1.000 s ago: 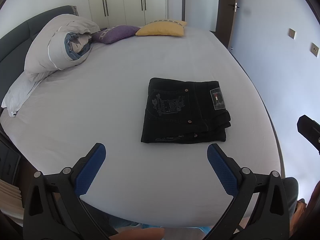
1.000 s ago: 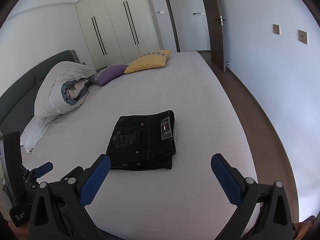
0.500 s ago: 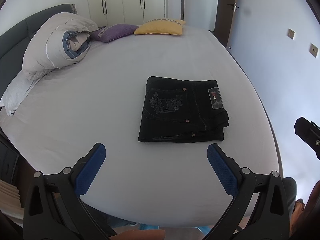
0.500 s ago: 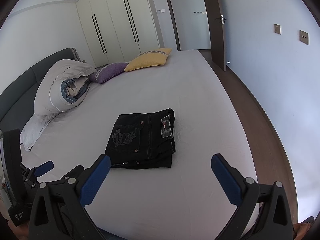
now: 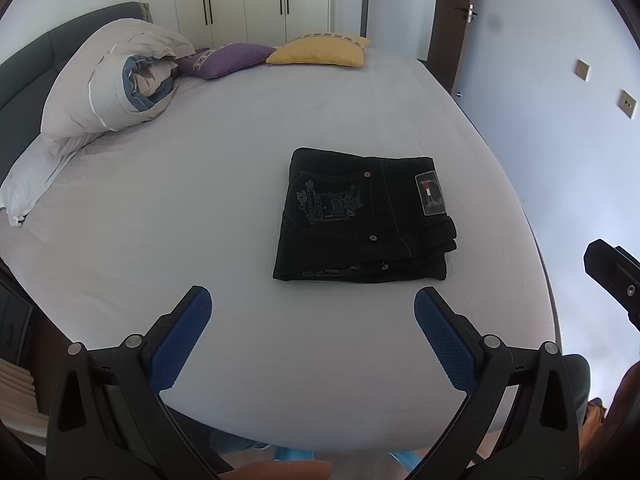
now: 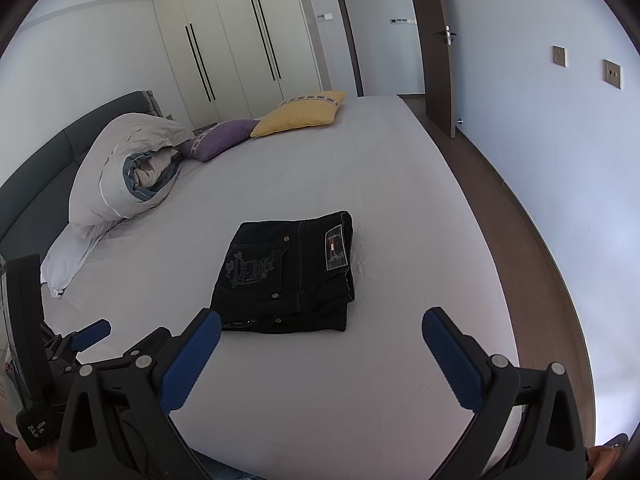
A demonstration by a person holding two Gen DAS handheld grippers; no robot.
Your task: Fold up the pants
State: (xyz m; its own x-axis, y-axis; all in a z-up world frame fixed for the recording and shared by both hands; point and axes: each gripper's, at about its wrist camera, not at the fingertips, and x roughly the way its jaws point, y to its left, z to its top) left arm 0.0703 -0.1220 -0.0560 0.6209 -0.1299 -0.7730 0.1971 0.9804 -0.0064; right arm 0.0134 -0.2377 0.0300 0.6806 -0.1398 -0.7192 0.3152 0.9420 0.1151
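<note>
Black jeans lie folded into a compact rectangle on the white bed, back pocket and waist label up. They also show in the right wrist view. My left gripper is open and empty, held above the bed's near edge, short of the jeans. My right gripper is open and empty, also back from the jeans, near the bed's edge. Part of the right gripper shows at the right of the left wrist view, and the left gripper shows at the lower left of the right wrist view.
A rolled duvet and a white pillow lie at the left by the dark headboard. A purple cushion and a yellow cushion lie at the far end. Wardrobes, an open door and brown floor surround the bed.
Both grippers have drawn slightly back and up from the bed. The folded jeans have not moved. Both grippers stay open.
</note>
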